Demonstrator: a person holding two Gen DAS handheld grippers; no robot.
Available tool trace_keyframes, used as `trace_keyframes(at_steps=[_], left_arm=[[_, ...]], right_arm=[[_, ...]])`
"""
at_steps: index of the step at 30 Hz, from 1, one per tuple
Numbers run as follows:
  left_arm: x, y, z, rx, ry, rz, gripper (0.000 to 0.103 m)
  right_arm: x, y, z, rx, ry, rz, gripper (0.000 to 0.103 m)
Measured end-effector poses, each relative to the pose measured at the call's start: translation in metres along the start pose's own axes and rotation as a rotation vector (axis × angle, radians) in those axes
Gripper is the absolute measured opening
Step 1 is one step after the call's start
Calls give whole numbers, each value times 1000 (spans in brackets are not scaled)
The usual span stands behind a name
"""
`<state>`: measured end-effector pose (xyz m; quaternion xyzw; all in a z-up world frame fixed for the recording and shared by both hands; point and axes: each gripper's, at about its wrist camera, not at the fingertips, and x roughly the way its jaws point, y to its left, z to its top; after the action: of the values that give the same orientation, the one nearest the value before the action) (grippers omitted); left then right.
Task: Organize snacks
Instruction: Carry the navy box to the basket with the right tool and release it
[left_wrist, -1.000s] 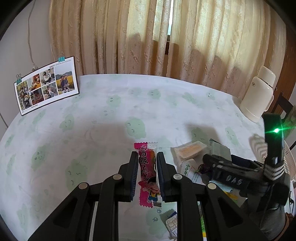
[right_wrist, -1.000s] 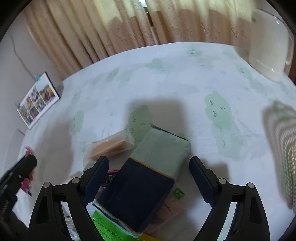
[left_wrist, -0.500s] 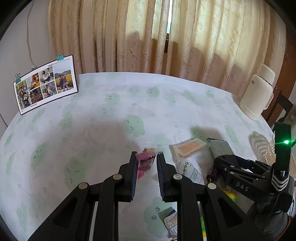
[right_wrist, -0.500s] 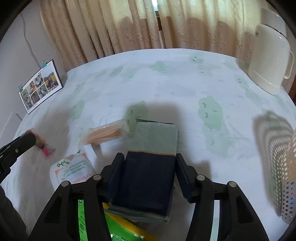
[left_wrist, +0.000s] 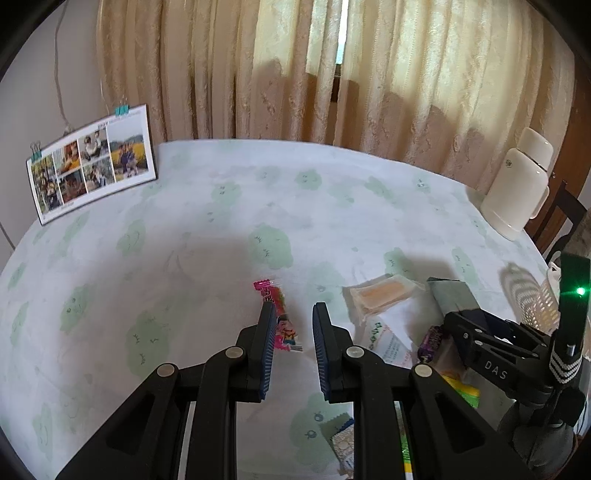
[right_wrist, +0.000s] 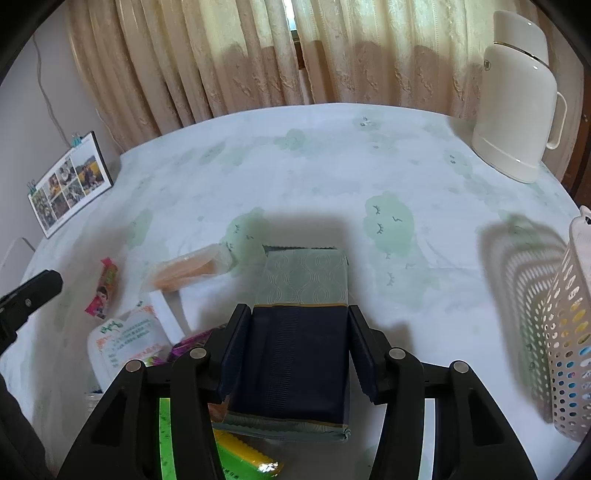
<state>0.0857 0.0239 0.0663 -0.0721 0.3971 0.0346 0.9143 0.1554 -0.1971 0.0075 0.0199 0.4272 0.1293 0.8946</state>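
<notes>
A narrow pink snack packet (left_wrist: 286, 328) lies flat on the tablecloth, its top end tucked behind my left finger. My left gripper (left_wrist: 293, 308) hovers over it, jaws a narrow gap apart and pressing on nothing. The right wrist view shows the same packet (right_wrist: 101, 286) clear of the left fingertip (right_wrist: 44, 284). My right gripper (right_wrist: 297, 314) is shut on a navy and grey-green pack (right_wrist: 303, 332), with both pads against its long sides. The pack's far end points away from me above the snack pile.
An orange snack in clear wrap (right_wrist: 188, 269), a white pouch with green print (right_wrist: 125, 343), a purple packet (right_wrist: 188, 343) and a green-yellow packet (right_wrist: 236, 454) lie around the pack. A perforated basket (right_wrist: 569, 332) stands at the right. A cream thermos (right_wrist: 513, 99) and a photo card (left_wrist: 92, 166) stand further back.
The pink packet was held up between the left jaws and now lies on the table outside them. The right jaws closed from wide open onto the navy pack.
</notes>
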Motion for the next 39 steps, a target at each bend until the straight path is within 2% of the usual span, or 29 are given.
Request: trace_keyframes(at_steps=[1, 6, 14, 19, 22, 23, 24, 25, 26, 29, 39], left_arm=[[2, 3, 1, -10, 9, -3, 21], [11, 25, 6, -81, 39, -13, 40], [34, 50, 6, -177, 118, -28, 52], [50, 37, -1, -154, 183, -70, 56], [55, 23, -3, -94, 153, -23, 57], [57, 19, -3, -75, 149, -7, 55], [61, 15, -3, -46, 152, 14, 46], [64, 13, -4, -30, 160, 22, 36], [68, 12, -5, -19, 177, 29, 19], [69, 11, -5, -8, 169, 42, 20], [39, 14, 0, -39, 78, -33, 20]], right_arm=[[1, 0, 0, 0, -2, -3, 53], [5, 1, -2, -15, -4, -20, 56], [7, 3, -2, -37, -8, -29, 62], [8, 5, -2, -54, -5, -40, 62], [7, 6, -3, -54, -6, -44, 60], [7, 6, -3, -55, -7, -47, 55], [7, 6, -3, -56, -8, -54, 53], [6, 5, -3, -53, -10, -52, 52], [6, 4, -3, -47, -11, -48, 52], [4, 1, -3, -31, -16, -27, 52], [-30, -4, 4, 3, -125, 13, 51]])
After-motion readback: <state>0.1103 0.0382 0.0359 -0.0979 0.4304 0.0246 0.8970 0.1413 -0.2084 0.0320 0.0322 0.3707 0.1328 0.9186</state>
